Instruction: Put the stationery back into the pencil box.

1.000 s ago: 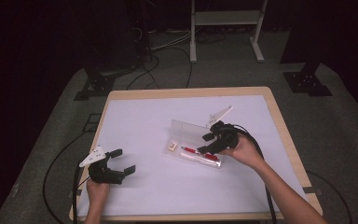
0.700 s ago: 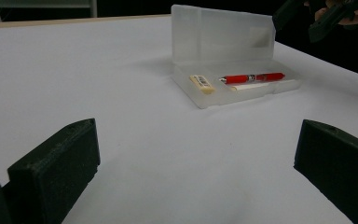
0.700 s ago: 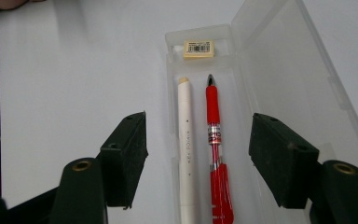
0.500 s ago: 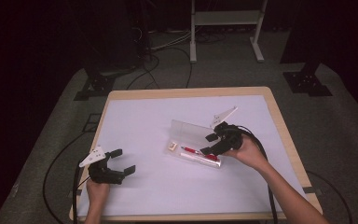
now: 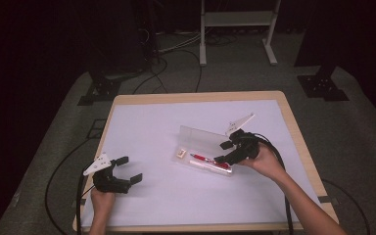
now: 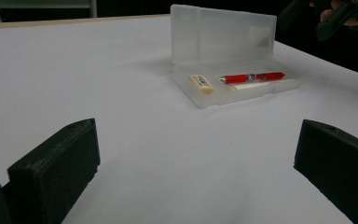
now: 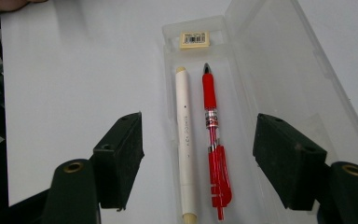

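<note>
Right hand-held gripper [image 7: 198, 154] jaws just opened wider, spread above red pen [image 7: 213, 140]; white stick [image 7: 185, 144] may be pinched too.

The right gripper [image 5: 223, 152] is spreading its jaws: they have just been opening, and now they are standing wide over the near end of the clear pencil case [image 7: 261, 93], with the red pen [image 7: 213, 140] and the white stick [image 7: 185, 140] lying in the tray below the gap, neither being pressed by a pad. In the high view the grey plate on top of that gripper is sitting slightly lower and more level than a second ago.
</note>
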Demonstrator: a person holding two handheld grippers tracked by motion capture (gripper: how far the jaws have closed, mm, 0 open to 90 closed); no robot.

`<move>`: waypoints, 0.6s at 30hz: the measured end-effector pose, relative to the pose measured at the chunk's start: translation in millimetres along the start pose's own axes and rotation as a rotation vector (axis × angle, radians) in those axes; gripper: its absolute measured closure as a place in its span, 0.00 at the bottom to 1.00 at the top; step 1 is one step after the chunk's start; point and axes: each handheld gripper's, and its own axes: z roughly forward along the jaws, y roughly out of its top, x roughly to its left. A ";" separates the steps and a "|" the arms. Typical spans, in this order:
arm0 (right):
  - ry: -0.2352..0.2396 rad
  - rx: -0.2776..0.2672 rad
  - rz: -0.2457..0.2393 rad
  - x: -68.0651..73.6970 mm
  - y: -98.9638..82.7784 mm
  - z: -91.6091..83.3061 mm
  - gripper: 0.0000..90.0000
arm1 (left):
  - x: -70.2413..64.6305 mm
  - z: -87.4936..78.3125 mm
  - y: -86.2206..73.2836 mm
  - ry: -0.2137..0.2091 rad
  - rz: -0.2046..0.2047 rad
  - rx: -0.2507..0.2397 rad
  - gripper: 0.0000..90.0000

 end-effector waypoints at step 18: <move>-0.010 0.002 0.017 -1.0 -15.5 -9.6 0.35 | -0.4 0.2 -0.1 0.002 0.000 0.001 0.00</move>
